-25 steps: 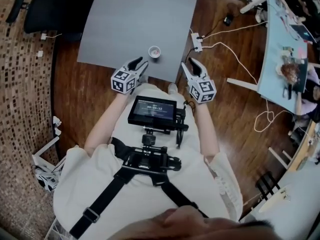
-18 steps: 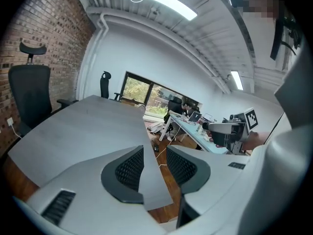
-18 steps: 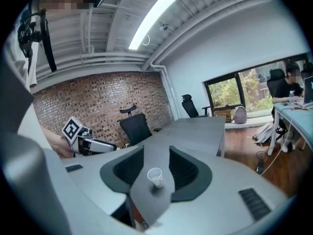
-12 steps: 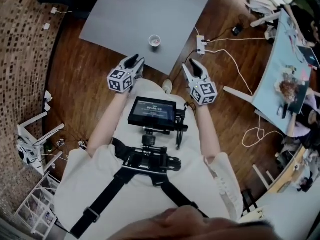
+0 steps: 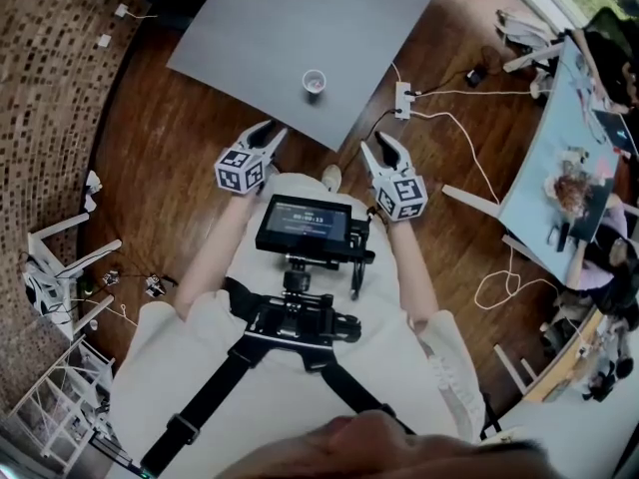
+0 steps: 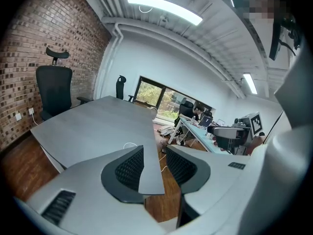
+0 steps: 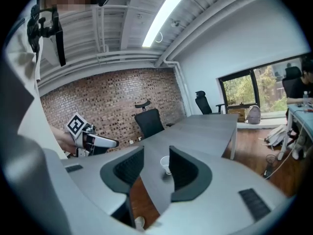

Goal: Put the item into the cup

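Note:
A small white cup [image 5: 314, 82] stands near the front edge of the grey table [image 5: 300, 18], and something pinkish shows inside it. Both grippers hover over the wooden floor short of that edge, one on either side of the cup's line. My left gripper [image 5: 264, 136] is open with nothing between its jaws. In the left gripper view [image 6: 154, 151] only an arc of the cup's rim [image 6: 129, 145] peeks past one jaw. My right gripper [image 5: 381, 149] is open and holds nothing. The right gripper view [image 7: 156, 153] frames the distant cup [image 7: 165, 164] in its gap.
A power strip [image 5: 403, 94] and white cables [image 5: 479, 128] lie on the floor right of the table. A light blue desk [image 5: 539, 168] with clutter stands at the far right. Black office chairs [image 7: 148, 121] sit behind the grey table. A screen [image 5: 304, 223] hangs on my chest rig.
The table and cup have shifted up and to the right in the head view. Both grippers stand a little farther from the cup than before. Their jaws stay as wide apart as they were.

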